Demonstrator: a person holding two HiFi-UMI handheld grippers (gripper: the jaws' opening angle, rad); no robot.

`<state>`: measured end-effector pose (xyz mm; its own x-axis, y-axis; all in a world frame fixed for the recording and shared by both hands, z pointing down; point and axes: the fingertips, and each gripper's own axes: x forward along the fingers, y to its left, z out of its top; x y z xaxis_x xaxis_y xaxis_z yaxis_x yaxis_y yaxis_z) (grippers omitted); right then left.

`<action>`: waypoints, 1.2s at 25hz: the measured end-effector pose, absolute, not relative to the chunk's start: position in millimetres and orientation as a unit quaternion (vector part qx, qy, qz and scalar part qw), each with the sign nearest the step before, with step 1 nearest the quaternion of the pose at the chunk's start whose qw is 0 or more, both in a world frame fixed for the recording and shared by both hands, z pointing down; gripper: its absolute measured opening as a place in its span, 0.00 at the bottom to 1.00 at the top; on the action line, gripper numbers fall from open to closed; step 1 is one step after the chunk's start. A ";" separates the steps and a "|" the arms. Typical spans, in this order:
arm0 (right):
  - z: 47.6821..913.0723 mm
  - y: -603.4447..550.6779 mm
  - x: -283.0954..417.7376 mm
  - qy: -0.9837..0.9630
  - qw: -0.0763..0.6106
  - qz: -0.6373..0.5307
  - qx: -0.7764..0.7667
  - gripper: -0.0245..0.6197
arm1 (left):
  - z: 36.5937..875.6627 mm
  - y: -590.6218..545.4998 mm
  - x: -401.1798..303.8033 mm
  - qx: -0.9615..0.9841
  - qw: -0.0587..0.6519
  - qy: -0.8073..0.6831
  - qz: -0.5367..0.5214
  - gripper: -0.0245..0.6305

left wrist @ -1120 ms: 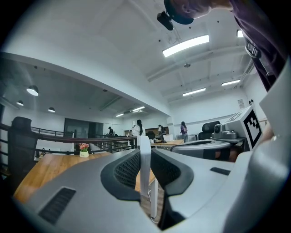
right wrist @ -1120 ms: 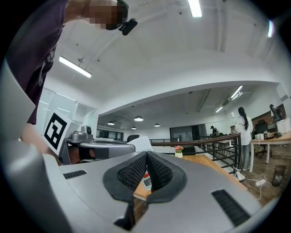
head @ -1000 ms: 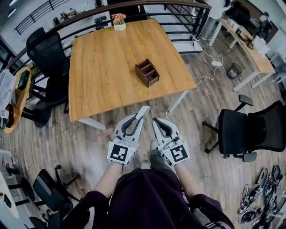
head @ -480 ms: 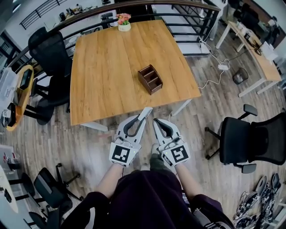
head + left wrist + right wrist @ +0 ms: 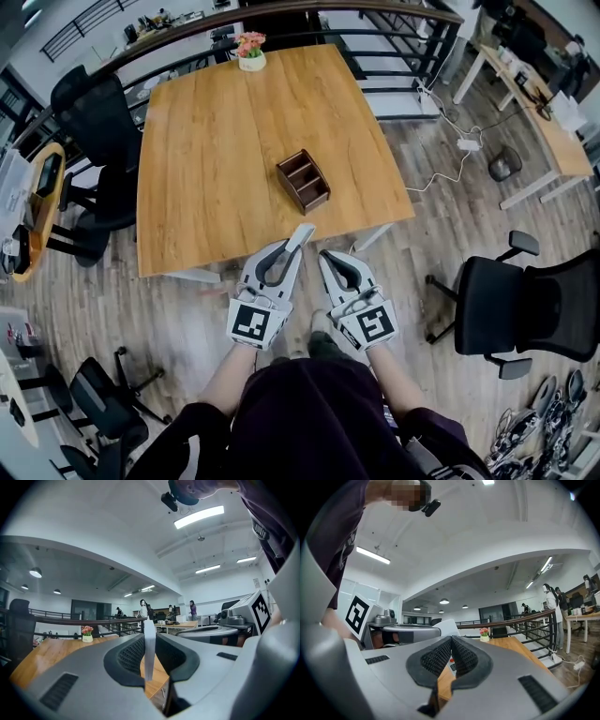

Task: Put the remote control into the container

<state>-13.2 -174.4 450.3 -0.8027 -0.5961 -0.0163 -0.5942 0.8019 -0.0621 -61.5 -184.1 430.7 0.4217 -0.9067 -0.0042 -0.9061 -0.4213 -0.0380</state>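
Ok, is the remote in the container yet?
Not yet: the left gripper is shut on the remote, off the table's near edge, apart from the container.

Count on inspection: one wooden desk [image 5: 206,141], one brown container [image 5: 303,180], one flower pot [image 5: 249,52], one remote control [image 5: 302,233], two grippers, namely the left gripper [image 5: 289,247] and the right gripper [image 5: 329,256], and three black office chairs [image 5: 89,117] clearly seen.
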 end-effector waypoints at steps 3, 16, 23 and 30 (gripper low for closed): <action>451.5 -193.1 -3.6 0.951 0.018 -0.026 -0.308 0.07 | 430.5 -203.9 -52.7 -0.840 0.020 0.543 -0.007 0.15; 455.0 -247.1 17.2 0.957 0.032 -0.031 -0.285 0.07 | 432.4 -252.3 -33.0 -0.825 0.030 0.564 -0.024 0.15; 463.9 -267.4 10.4 0.958 0.027 -0.037 -0.283 0.07 | 439.7 -273.9 -39.1 -0.825 0.024 0.565 -0.023 0.15; 469.1 -299.8 -3.1 0.956 0.020 -0.042 -0.288 0.07 | 442.2 -308.5 -51.8 -0.829 0.021 0.559 -0.021 0.15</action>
